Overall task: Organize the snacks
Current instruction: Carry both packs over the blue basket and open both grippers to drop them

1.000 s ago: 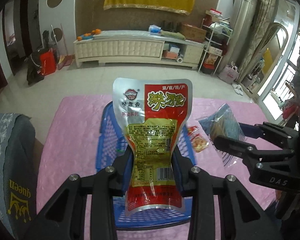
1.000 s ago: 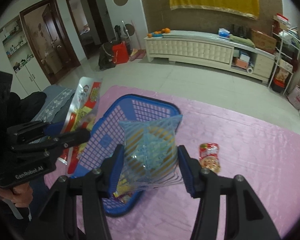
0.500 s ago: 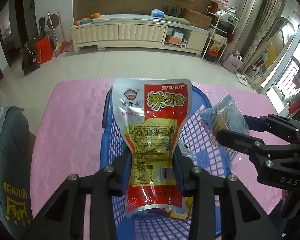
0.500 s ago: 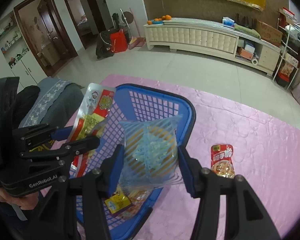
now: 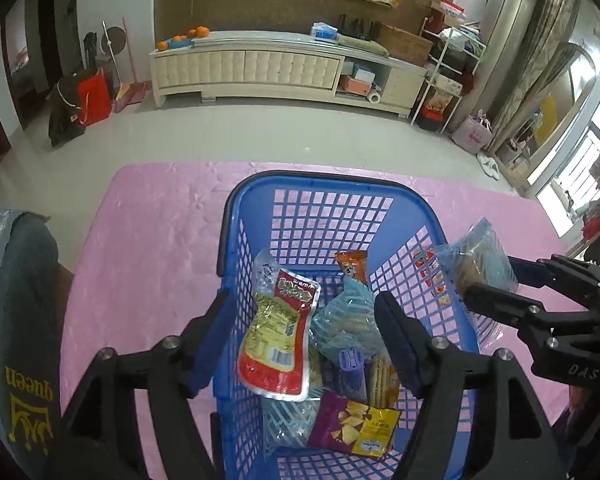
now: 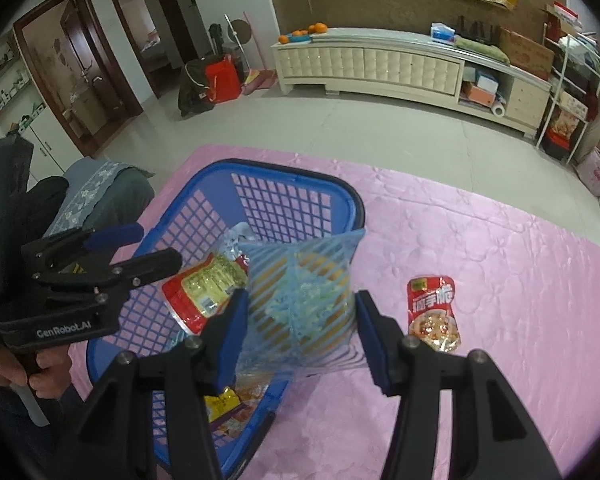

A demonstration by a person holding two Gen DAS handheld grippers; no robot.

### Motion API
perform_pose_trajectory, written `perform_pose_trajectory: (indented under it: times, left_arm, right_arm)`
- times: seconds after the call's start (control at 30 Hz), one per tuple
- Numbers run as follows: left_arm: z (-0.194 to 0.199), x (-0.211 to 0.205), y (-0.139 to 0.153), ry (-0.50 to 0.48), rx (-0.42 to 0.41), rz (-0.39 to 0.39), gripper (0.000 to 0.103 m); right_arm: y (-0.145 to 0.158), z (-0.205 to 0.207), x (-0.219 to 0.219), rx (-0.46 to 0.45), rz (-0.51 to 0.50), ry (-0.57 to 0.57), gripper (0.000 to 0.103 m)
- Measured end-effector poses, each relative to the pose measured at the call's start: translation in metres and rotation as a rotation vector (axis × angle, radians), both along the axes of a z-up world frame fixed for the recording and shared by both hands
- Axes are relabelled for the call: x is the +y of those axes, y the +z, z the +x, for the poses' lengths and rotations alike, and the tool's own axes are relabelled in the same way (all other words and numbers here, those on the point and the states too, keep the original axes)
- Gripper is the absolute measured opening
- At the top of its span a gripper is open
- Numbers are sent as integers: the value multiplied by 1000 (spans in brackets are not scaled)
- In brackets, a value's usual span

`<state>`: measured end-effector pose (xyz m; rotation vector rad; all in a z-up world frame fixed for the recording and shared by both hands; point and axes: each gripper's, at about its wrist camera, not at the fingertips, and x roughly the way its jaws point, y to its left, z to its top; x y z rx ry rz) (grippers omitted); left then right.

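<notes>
A blue plastic basket (image 5: 328,192) stands on a pink cloth (image 5: 148,240) and holds several snack packs. The red and silver pouch (image 5: 278,340) lies loose in the basket on top of the others. My left gripper (image 5: 304,320) is open and empty above the basket; it also shows in the right wrist view (image 6: 156,248). My right gripper (image 6: 298,316) is shut on a blue striped clear bag (image 6: 300,288) over the basket's right rim (image 6: 358,208). That bag shows at the right in the left wrist view (image 5: 474,264). A red pouch (image 6: 432,312) lies on the cloth right of the basket.
A grey cushioned chair (image 5: 12,320) stands at the table's left edge. Beyond the table are a tiled floor and a long white cabinet (image 5: 260,68). A purple chip pack (image 5: 352,424) lies at the basket's near end.
My left gripper opened and let go of the red and silver pouch, which dropped into the basket. My right gripper kept its hold on the striped bag and moved closer over the basket.
</notes>
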<state>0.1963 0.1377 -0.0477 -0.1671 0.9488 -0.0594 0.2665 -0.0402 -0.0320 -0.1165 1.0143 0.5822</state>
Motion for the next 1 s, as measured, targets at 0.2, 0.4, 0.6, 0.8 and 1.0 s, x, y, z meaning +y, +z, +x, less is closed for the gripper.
perform_pose_trajectory:
  times: [0.2, 0.4, 0.6, 0.8, 1.0]
  left_arm:
    - [-14, 11, 10, 18, -22, 22, 70]
    - [-27, 27, 11, 35, -32, 42, 70]
    - [-31, 42, 3, 58, -19, 40, 70]
    - [-33, 52, -6, 83, -3, 14, 70]
    - [-38, 46, -7, 71, 6, 40, 70]
  right_arm:
    - [9, -7, 12, -12, 6, 22, 58]
    - [6, -8, 36, -4, -11, 52, 58]
    - [-8, -5, 59, 31, -47, 86, 58]
    - [-29, -10, 73, 84, -67, 107, 58]
    - [-40, -14, 83, 116, -84, 112, 58]
